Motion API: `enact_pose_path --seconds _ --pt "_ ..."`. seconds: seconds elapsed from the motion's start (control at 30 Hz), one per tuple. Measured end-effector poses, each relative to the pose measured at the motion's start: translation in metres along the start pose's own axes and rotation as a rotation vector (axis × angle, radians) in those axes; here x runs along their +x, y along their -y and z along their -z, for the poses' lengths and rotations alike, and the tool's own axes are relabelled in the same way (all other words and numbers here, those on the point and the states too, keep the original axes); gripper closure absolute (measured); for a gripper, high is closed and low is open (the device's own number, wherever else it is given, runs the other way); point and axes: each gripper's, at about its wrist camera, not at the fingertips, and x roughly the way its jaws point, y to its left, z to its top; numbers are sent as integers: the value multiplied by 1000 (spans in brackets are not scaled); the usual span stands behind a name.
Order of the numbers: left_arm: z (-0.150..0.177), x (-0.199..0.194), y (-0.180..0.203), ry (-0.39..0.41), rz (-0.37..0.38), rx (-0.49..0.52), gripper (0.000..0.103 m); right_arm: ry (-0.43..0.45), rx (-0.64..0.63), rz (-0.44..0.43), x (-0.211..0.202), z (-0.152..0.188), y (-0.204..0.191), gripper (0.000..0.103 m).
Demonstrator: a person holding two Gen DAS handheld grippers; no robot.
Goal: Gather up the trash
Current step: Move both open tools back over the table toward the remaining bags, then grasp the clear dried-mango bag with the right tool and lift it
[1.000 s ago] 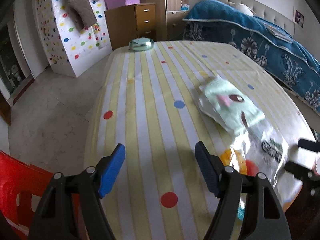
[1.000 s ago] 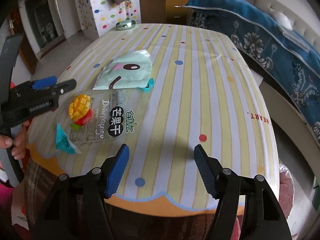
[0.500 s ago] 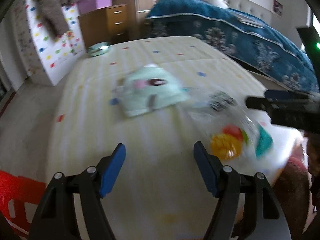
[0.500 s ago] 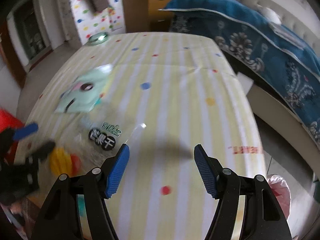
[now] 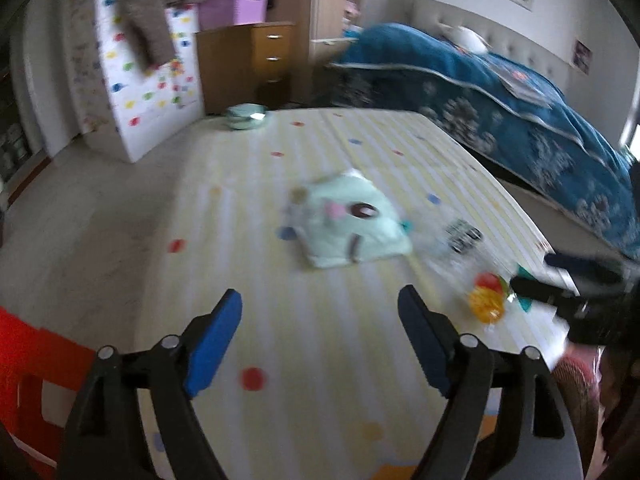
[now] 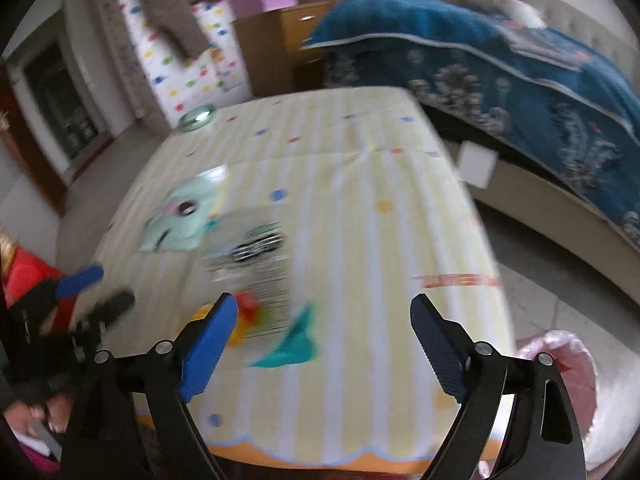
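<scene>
Here, nearest each camera, both grippers stand wide apart with nothing between the blue pads: the left gripper (image 5: 320, 344) over bare striped tablecloth (image 5: 280, 184), the right gripper (image 6: 324, 344) over the near edge of the clear mango snack bag (image 6: 256, 272). Both sets of jaws have just been opening, and neither holds anything. This looks like the approach step, before any trash is picked up. The bag lies flat close to the table's near edge, its teal torn corner (image 6: 296, 344) between the right gripper's fingers in that view, though motion blur makes it hard to say how high the pads hang above it. Just beyond it, touching or slightly overlapping, lies the mint-green cartoon-face wrapper (image 5: 348, 220). Next, the right gripper probably needs to come down onto the bag's edge and pinch the thin film; a flat, slippery sheet may call for catching that raised corner. Far off, a small round green tin (image 5: 246, 116) sits at the table's far end.
</scene>
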Motion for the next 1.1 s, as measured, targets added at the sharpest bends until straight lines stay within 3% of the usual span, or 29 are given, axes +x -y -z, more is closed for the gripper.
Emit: enact_pose_path --seconds 0.13,0.37,0.57,0.83,0.9,1.1 --pt "-2 -5 -17 7 -26 -42 18 -53 -27 -15 26 -4 -19 14" --pt "-1 -2 -20 -4 -21 -48 17 -76 -127 66 41 -9 -47 10" --pt "0 0 -16 -11 -21 -35 17 -77 -146 68 41 -4 -52 9" --pt "0 0 -13 -15 -28 -29 17 -60 -162 54 29 8 -47 23" --pt "1 1 -11 -16 -27 -26 17 -74 -133 19 29 10 -41 18" --pt "2 1 -9 -17 -26 -21 17 -67 -170 39 31 10 -47 9"
